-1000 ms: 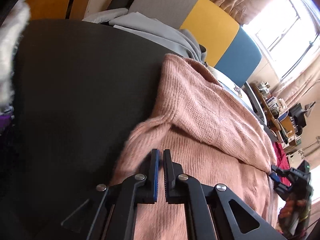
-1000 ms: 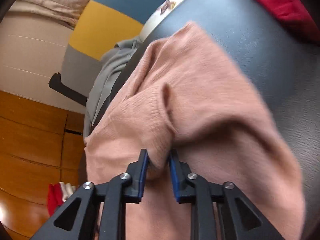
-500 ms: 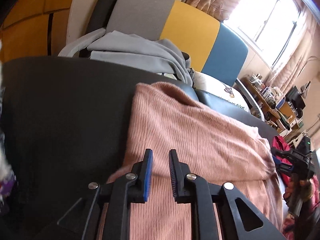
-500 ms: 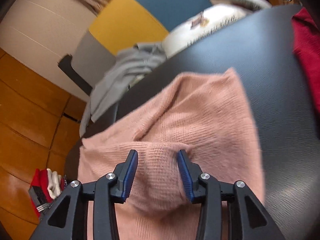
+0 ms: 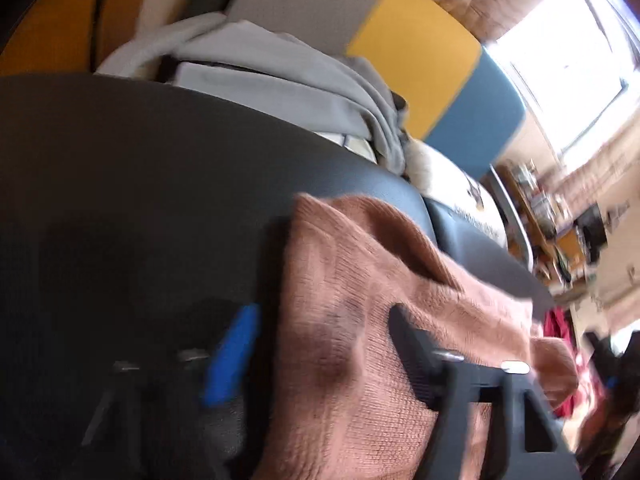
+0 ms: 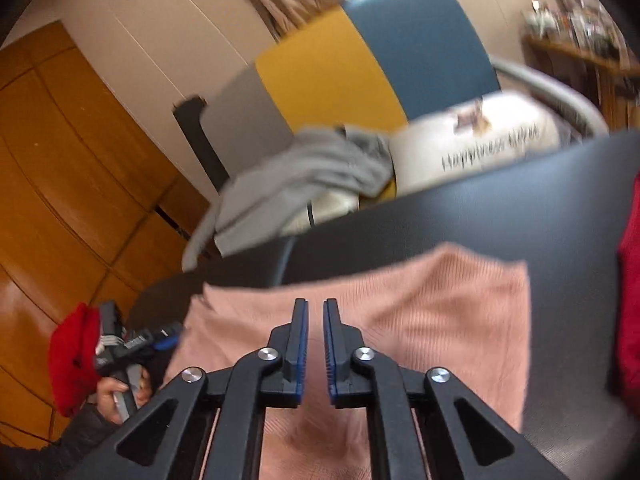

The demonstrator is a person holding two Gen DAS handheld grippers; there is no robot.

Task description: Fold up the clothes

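A pink knit sweater (image 5: 360, 280) lies on the dark table (image 5: 140, 200), folded into a rough rectangle (image 6: 440, 300). My left gripper (image 5: 320, 350) is at its left edge, blurred. Its jaws stand wide apart and are closing. The sweater's edge lies between them, and only the right finger (image 5: 412, 344) is over the knit. My right gripper (image 6: 315, 308) hovers above the sweater's near part, its jaws closing to a narrow slit with nothing in them. The right wrist view shows the left gripper (image 6: 132, 344) in a hand at the sweater's left corner.
A grey garment (image 5: 300, 72) and a white printed cushion (image 6: 480, 140) sit on the grey, yellow and blue chair (image 6: 340, 68) behind the table. Red clothing (image 6: 632, 300) lies at the table's right edge. More red fabric (image 6: 74, 360) is by the left hand.
My right gripper let go of the pink fold, rose, rolled and closed. My left gripper slid to the sweater's left edge and its jaws spread wide. The sweater now lies flatter.
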